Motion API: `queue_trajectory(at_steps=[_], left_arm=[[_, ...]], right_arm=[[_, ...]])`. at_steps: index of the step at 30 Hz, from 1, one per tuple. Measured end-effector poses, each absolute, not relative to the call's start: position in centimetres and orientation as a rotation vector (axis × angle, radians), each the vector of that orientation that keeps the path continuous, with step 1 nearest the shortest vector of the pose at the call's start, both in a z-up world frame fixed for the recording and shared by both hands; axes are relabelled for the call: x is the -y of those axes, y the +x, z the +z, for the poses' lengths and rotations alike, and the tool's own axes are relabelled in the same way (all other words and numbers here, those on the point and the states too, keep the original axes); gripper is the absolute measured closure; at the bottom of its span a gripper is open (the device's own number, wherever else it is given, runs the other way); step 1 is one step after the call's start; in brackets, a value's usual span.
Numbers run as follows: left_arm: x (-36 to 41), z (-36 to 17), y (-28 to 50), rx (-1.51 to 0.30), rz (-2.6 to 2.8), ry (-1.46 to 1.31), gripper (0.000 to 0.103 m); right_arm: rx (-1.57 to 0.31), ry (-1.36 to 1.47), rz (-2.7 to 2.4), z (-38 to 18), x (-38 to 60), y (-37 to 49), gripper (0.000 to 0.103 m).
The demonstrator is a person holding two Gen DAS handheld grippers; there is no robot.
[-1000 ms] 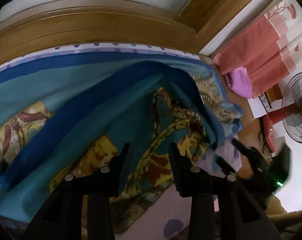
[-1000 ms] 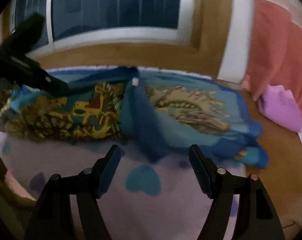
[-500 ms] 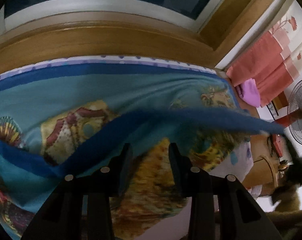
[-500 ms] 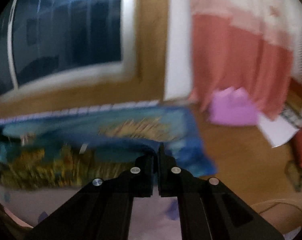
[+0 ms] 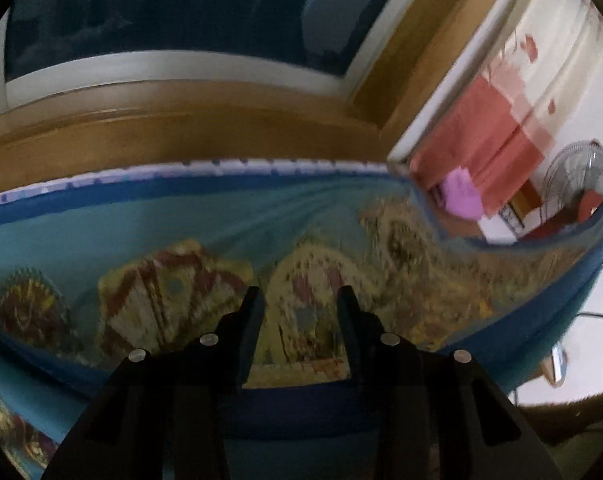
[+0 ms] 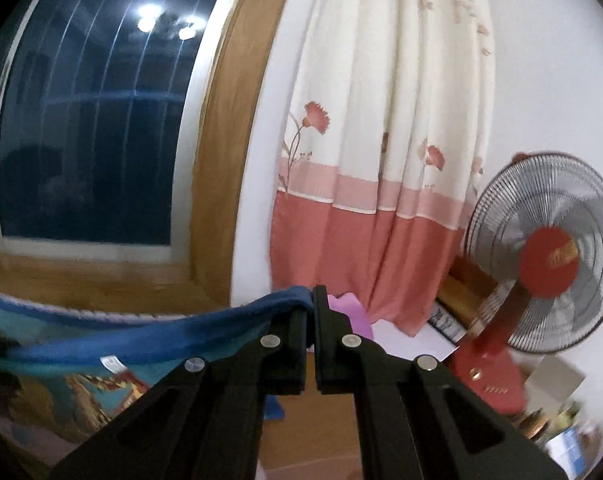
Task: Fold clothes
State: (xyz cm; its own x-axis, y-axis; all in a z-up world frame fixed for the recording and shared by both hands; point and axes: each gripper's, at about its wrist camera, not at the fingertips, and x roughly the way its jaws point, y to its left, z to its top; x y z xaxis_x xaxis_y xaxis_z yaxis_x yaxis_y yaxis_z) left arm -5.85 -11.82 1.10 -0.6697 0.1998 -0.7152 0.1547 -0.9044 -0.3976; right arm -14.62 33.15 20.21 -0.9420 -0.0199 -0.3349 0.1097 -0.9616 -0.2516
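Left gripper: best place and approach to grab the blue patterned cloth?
Take the dark blue hem running just under the left gripper, coming down from above. It is a thick, taut band; the right gripper already pinches the same border, so both hold one edge.

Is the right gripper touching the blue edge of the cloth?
Touching. In the right wrist view the right gripper is shut, and the blue edge of the cloth runs straight into its closed jaws and hangs away to the left.

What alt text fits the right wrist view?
The right gripper is shut on the dark blue hem of a patterned blue cloth, which trails off to the left. Behind are a dark window, a cream-and-coral curtain and a red standing fan.
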Motion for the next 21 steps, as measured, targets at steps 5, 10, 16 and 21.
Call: queue_trajectory(at_steps=[5,10,16,21], left_arm=[[14.0,0.5,-7.5,0.662,2.864,-1.303,0.065],[15.6,-0.6,-8.4,0.719,2.915,-1.374,0.065],[15.2,-3.1,-9.1,0.668,2.89,-1.581,0.065],[15.4,-2.8,-10.6,0.512,2.911,-1.632,0.065]], right_arm=[[-0.521,0.812,-2.93,13.6,-30.6,-26.2,0.102],[-0.669,1.05,-2.843,3.7,-27.6,-38.3,0.102],[-0.689,1.347,-2.613,-7.3,-25.2,-45.5,0.101],[-0.79,1.357,-2.486,-8.3,-24.7,-43.9,0.094]])
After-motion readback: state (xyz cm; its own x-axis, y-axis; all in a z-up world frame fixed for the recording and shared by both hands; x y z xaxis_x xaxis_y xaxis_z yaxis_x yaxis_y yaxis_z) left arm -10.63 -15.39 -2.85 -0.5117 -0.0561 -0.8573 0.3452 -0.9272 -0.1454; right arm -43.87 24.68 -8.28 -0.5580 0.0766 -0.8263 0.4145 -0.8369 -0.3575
